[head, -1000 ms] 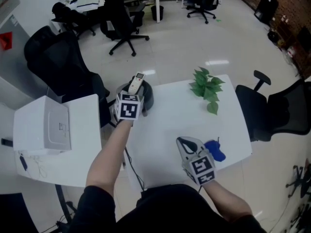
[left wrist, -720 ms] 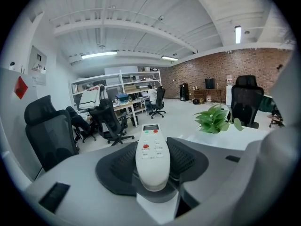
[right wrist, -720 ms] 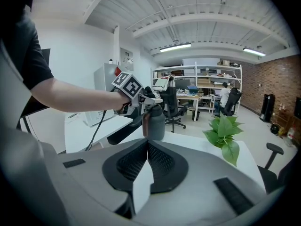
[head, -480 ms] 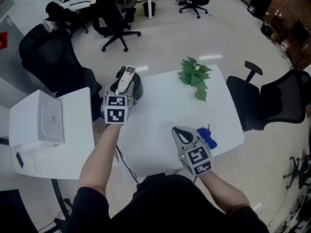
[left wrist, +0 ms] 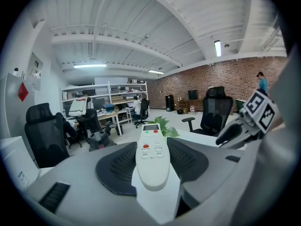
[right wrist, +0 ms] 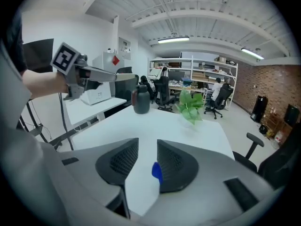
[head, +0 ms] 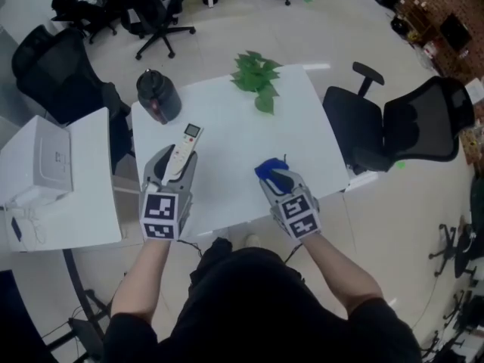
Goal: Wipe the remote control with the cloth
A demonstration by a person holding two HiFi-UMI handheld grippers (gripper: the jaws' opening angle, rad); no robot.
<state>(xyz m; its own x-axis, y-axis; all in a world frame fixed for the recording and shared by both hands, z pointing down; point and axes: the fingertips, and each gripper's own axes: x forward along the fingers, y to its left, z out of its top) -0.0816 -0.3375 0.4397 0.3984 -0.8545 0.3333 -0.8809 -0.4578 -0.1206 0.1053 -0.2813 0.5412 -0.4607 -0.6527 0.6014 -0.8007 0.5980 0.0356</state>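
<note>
A white remote control (head: 182,150) with coloured buttons points away from me, and my left gripper (head: 175,166) is shut on its near end above the white table (head: 227,138). In the left gripper view both pads touch the sides of the remote (left wrist: 152,149). A small blue cloth (head: 267,169) lies at the tips of my right gripper (head: 275,178). That gripper's jaws are opening. In the right gripper view a bit of the cloth (right wrist: 157,172) sits in the gap against the right pad, and the left pad stands clear of it.
A black jug (head: 157,95) stands at the table's far left corner and a green plant (head: 255,72) at its far edge. A white box (head: 50,161) sits on a side table to the left. A black office chair (head: 412,127) stands to the right.
My left gripper has drawn the remote back from above the black jug toward the near edge. The right gripper's jaws have parted, and the cloth, which lay to its right, is now at its tips.
</note>
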